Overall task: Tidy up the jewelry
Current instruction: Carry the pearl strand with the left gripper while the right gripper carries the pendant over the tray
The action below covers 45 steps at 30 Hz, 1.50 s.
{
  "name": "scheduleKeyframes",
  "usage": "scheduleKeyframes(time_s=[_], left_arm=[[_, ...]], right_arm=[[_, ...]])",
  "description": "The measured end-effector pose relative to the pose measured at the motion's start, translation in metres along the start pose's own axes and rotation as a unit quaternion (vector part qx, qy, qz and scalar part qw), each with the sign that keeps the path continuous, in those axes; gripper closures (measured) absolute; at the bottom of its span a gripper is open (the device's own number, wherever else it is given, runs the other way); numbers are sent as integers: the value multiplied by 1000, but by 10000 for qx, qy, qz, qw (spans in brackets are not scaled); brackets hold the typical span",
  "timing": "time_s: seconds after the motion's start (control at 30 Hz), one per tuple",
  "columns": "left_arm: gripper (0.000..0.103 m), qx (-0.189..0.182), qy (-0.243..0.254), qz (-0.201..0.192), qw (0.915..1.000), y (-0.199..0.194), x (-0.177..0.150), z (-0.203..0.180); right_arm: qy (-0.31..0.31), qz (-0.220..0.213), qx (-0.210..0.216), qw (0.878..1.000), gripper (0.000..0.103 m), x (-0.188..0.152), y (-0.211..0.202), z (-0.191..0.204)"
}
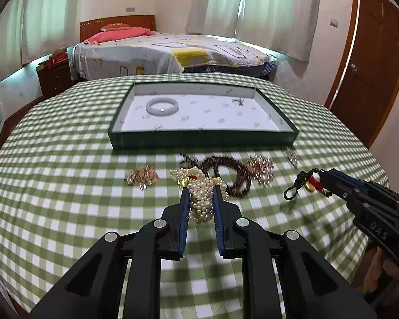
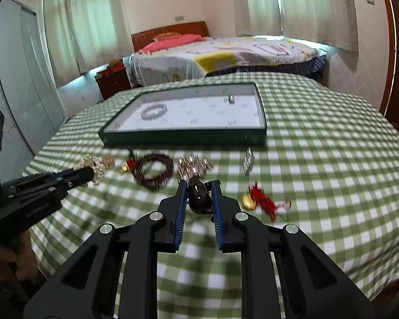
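Note:
My left gripper (image 1: 200, 188) is shut on a bunched pearl necklace (image 1: 202, 202), held just above the green-checked tablecloth. In the right wrist view it (image 2: 90, 171) comes in from the left with the pearls (image 2: 99, 171) at its tip. My right gripper (image 2: 199, 184) is shut on a dark bead pendant (image 2: 198, 199). Its red tassel and gold charm (image 2: 263, 202) dangle to the right. From the left wrist view that gripper (image 1: 329, 178) sits at the right with a black cord loop (image 1: 295, 186) hanging off it. A green tray (image 1: 202, 138) with white lining holds a pale bangle (image 1: 162, 105) and a small silver piece (image 1: 238, 101).
Loose on the cloth before the tray lie a dark red bead bracelet (image 1: 226, 172), two rose-gold pieces (image 1: 142, 176) (image 1: 262, 168) and a silver piece (image 1: 292, 156). A bed (image 1: 173, 50) and a nightstand (image 1: 54, 78) stand beyond the table, a wooden door (image 1: 372, 61) at right.

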<state>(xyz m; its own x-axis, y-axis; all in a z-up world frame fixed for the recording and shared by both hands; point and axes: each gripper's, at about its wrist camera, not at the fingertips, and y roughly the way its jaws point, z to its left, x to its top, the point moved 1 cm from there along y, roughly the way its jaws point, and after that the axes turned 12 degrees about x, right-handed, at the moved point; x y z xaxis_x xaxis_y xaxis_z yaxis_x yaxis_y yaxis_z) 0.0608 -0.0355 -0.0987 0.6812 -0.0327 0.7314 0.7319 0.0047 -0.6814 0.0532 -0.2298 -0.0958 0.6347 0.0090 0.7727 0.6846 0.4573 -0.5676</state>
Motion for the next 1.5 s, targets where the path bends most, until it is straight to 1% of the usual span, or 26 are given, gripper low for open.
scheduleKeyframes(time_s=[0.2,0.4,0.53,0.73,0.93,1.1,1.2,1.4,1.5], left_arm=[[85,-81,-50,-127,9999,3,29,-1],[85,-101,37,-456,9989,11,68,-12],[85,-50,44,-566,9984,27,96,-16],[85,67,90,-525,9986,68,132,-23],[85,205,104,-304,9993,113,149,-27],[85,322,68,-67,9994,149,161,-28],[85,362,81,170,9992,169,164,-28],[85,387,169,592,9974,194,165,-33],[85,408,191,731,9963,202,166,-35]], right_arm=[[-7,-306,121,9995,84,36,5,2],[-114,-600,150,9980,84,81,21,1],[-225,-722,111,9971,84,109,41,-3],[-259,-763,21,9967,84,144,78,-22],[-204,-550,-66,9983,84,159,121,-45],[-63,-247,-105,9996,84,160,159,-62],[-7,-15,-148,9999,84,159,176,-70],[94,384,-214,9990,84,157,198,-77],[115,532,-237,9982,84,157,204,-78]])
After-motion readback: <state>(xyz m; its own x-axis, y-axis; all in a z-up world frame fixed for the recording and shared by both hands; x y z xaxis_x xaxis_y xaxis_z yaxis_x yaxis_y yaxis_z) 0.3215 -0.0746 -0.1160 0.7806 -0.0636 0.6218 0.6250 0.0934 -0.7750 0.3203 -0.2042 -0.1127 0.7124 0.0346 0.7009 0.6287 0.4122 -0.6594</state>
